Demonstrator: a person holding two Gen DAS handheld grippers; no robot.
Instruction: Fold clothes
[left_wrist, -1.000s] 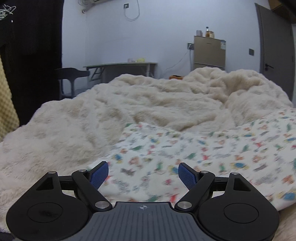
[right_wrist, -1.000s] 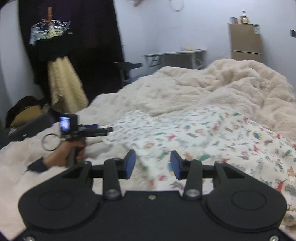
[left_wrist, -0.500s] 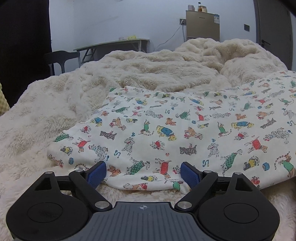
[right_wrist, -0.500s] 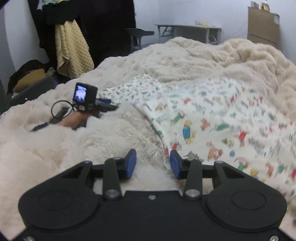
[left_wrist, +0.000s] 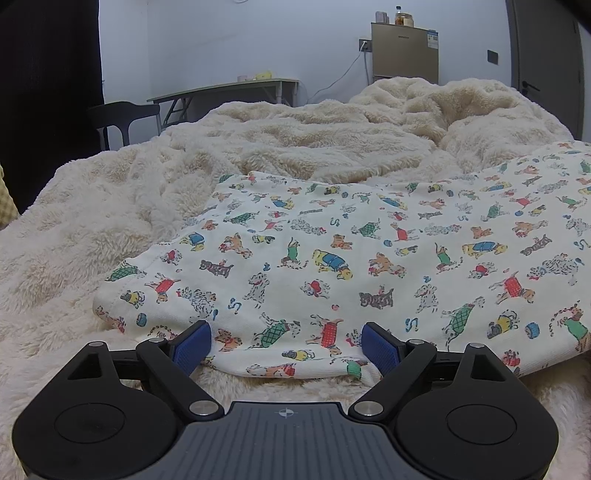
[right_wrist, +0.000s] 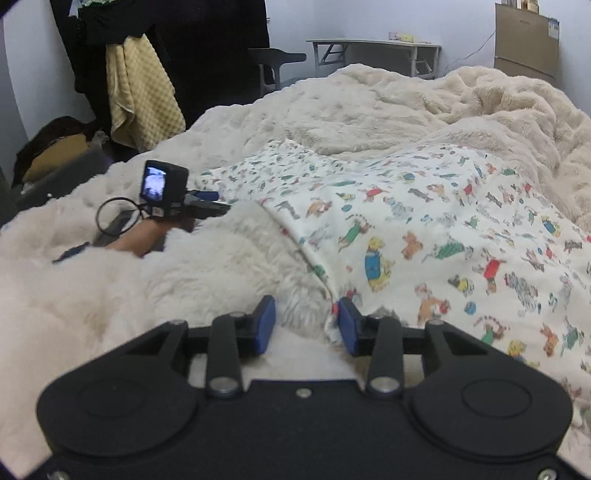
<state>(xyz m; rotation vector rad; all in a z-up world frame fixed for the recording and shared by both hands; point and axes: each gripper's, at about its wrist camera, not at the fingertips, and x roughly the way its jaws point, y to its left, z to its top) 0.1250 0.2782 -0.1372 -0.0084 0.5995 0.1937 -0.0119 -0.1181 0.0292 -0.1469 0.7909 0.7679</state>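
cream garment covered in colourful little dogs, fluffy beige blanket, yellow checked towel, blue gripper pads

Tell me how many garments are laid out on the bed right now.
1. A single dog-print garment lies spread on the cream fleece blanket, its near hem just ahead of the left tool and an edge beside the right tool. Blanket folds might hide more.
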